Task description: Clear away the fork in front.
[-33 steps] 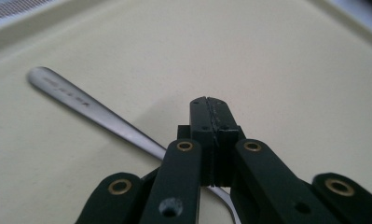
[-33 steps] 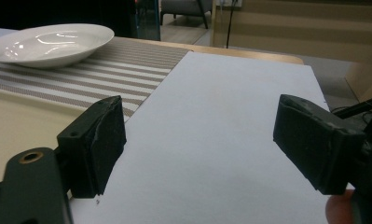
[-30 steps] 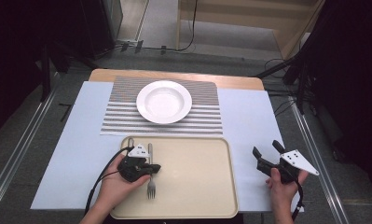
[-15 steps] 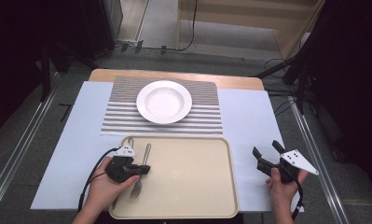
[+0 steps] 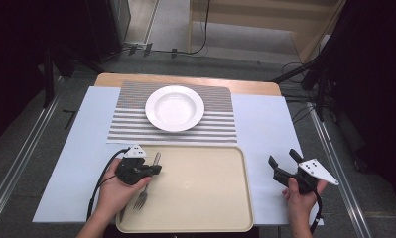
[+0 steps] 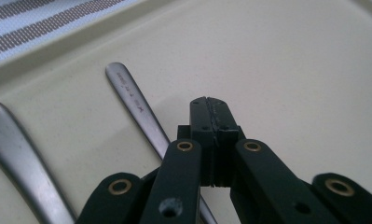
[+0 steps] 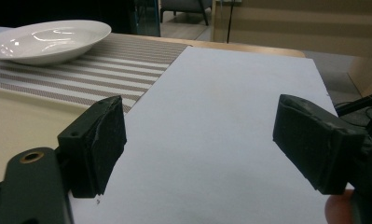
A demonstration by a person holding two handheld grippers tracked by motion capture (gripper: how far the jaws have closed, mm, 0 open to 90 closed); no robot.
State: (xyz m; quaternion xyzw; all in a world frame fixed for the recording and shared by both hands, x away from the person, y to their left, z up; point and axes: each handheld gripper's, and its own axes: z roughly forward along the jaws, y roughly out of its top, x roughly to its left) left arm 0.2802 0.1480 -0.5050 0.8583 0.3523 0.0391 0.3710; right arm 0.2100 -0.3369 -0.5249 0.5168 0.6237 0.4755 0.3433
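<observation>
The left gripper (image 5: 153,170) is hovering low over the left end of the beige tray (image 5: 205,198), its jaws pressed fully together with nothing between them. Right under it the fork (image 5: 142,197) is lying flat on the tray, tines toward the person, its handle running beneath the jaws in the left gripper view, with a second piece of cutlery (image 6: 16,154) lying just beside it. The right gripper (image 5: 284,165) is resting over the pale blue tabletop (image 5: 270,124) beside the tray, jaws standing wide apart and empty. Farther off, the white plate (image 5: 174,108) is sitting on the striped placemat (image 5: 126,119)
</observation>
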